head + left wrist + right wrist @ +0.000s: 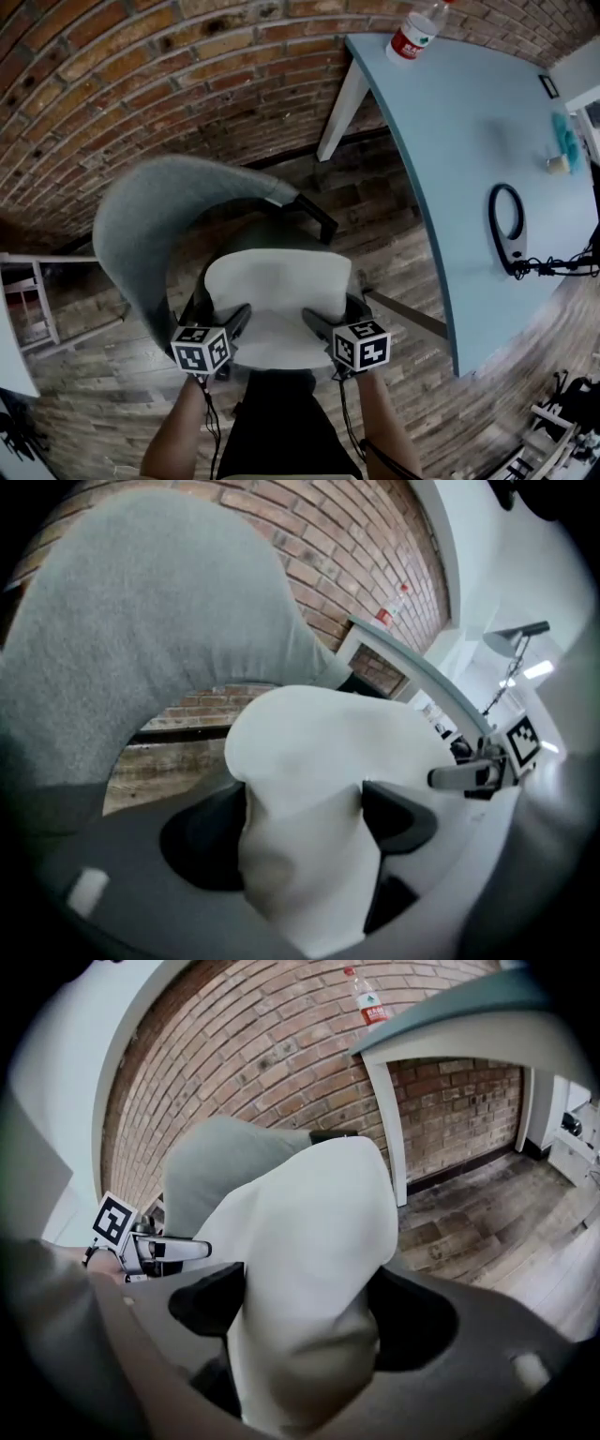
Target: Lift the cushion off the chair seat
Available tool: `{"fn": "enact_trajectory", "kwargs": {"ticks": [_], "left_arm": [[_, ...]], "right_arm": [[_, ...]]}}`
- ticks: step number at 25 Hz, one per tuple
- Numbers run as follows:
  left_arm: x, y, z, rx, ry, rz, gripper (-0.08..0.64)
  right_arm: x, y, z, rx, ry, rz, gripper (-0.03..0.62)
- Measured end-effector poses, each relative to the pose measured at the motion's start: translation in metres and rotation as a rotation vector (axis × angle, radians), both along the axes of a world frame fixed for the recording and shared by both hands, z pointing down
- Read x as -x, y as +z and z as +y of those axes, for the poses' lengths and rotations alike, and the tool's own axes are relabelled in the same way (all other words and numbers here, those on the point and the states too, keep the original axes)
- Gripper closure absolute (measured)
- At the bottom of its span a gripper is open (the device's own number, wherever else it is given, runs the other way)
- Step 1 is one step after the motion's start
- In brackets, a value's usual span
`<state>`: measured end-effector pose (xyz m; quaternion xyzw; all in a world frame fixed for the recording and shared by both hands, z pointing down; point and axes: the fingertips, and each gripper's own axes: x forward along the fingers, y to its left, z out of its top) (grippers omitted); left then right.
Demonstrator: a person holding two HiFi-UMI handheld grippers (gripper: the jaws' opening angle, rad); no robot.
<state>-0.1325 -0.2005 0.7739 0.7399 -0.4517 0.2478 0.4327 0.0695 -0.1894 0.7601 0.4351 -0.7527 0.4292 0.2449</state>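
A white cushion [275, 298] hangs lifted above the grey chair's seat, in front of the curved grey backrest [155, 217]. My left gripper [236, 322] pinches the cushion's near left edge and my right gripper [314, 324] pinches its near right edge. In the left gripper view the cushion [314, 799] bulges between the two dark pads, squeezed at the waist. The right gripper view shows the same: the cushion [305, 1269] is bunched between the pads. The seat under the cushion is mostly hidden.
A light blue table [469, 159] stands at the right with a plastic bottle [415, 33], a black cable loop [507, 225] and a small item near its far edge. A brick wall [169, 75] rises behind the chair. Wooden floor lies around it.
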Motion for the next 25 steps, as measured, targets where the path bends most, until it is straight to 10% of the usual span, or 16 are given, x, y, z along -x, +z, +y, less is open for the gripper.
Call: {"fn": "enact_trajectory", "kwargs": {"ticks": [25], "left_arm": [[-0.003,-0.287,0.042,-0.233,-0.027,0.034,0.167]], "right_arm": [[-0.001,-0.280,0.028,-0.243,-0.068,0.029,0.181]]}}
